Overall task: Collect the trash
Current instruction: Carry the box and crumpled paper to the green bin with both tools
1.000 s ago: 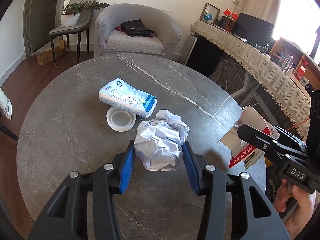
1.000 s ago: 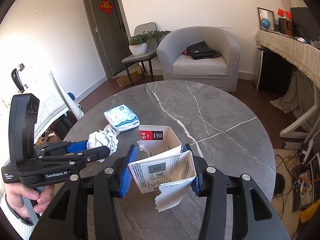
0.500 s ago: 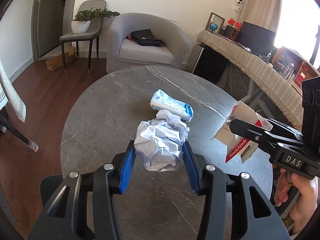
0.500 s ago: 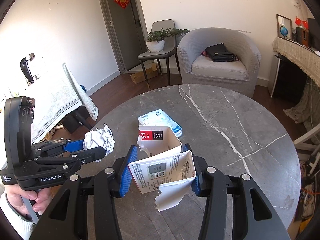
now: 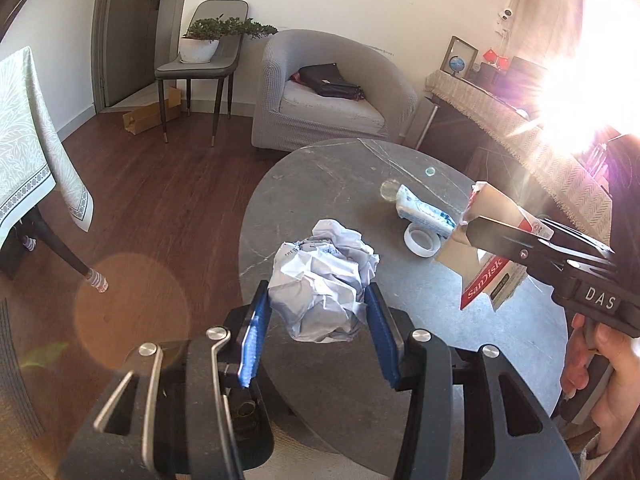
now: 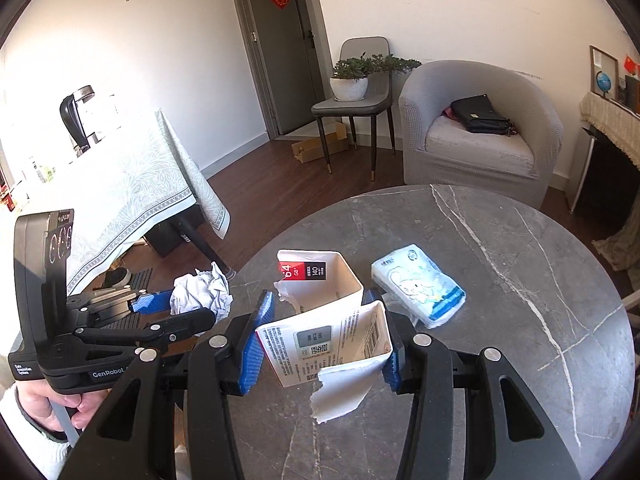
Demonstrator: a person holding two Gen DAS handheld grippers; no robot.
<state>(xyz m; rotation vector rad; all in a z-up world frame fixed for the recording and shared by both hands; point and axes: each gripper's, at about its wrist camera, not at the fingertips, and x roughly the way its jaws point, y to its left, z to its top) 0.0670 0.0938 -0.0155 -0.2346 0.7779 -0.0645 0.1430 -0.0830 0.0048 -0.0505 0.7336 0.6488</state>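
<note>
My left gripper (image 5: 318,320) is shut on a crumpled ball of white paper (image 5: 324,280) and holds it in the air at the left edge of the round grey marble table (image 5: 344,184). The paper also shows in the right wrist view (image 6: 204,292). My right gripper (image 6: 320,336) is shut on a torn white and red SanDisk card package (image 6: 320,320), held above the table. In the left wrist view the package (image 5: 486,276) hangs at the right.
A blue and white tissue pack (image 6: 418,290) and a white round lid (image 5: 422,240) lie on the table. A grey armchair (image 6: 480,136) with a black bag, a chair with a potted plant (image 6: 352,76) and a cloth-covered table (image 6: 120,184) stand around.
Both grippers have swung left and pulled back with their loads. The paper ball now hangs at the table's left edge, and wooden floor shows beside it.
</note>
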